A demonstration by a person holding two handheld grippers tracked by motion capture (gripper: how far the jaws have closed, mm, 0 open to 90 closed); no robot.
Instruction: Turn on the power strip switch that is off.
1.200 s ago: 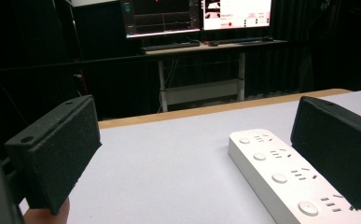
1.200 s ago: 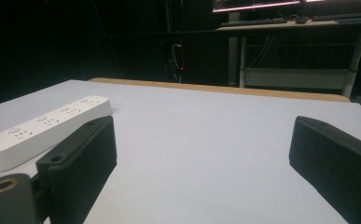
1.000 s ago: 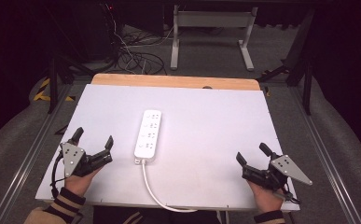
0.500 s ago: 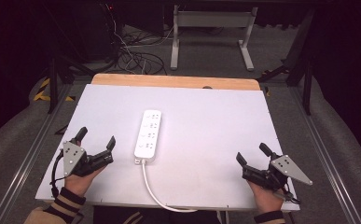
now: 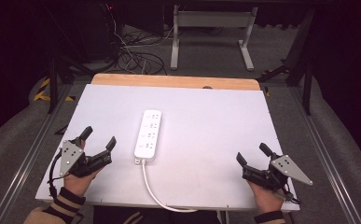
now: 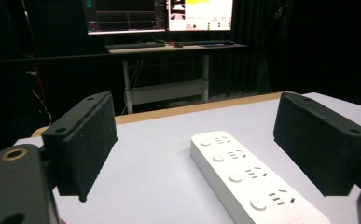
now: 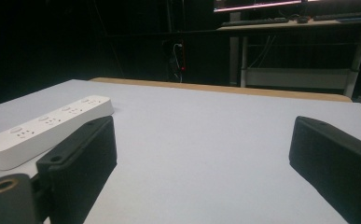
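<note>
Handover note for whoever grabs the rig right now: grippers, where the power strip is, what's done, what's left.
Left gripper: open, holding nothing, near the table's front left corner; its jaws have just been closing a little, with nothing between them.
Right gripper: open, holding nothing, near the front right corner.
Power strip: flat at mid-table, sockets up, closer to the left gripper; its white cable runs off the front edge. Nothing plugged in.
Done: nothing visible; strip untouched.
Left: probably all of it, starting with a reach to the strip, likely by the left gripper.
</note>
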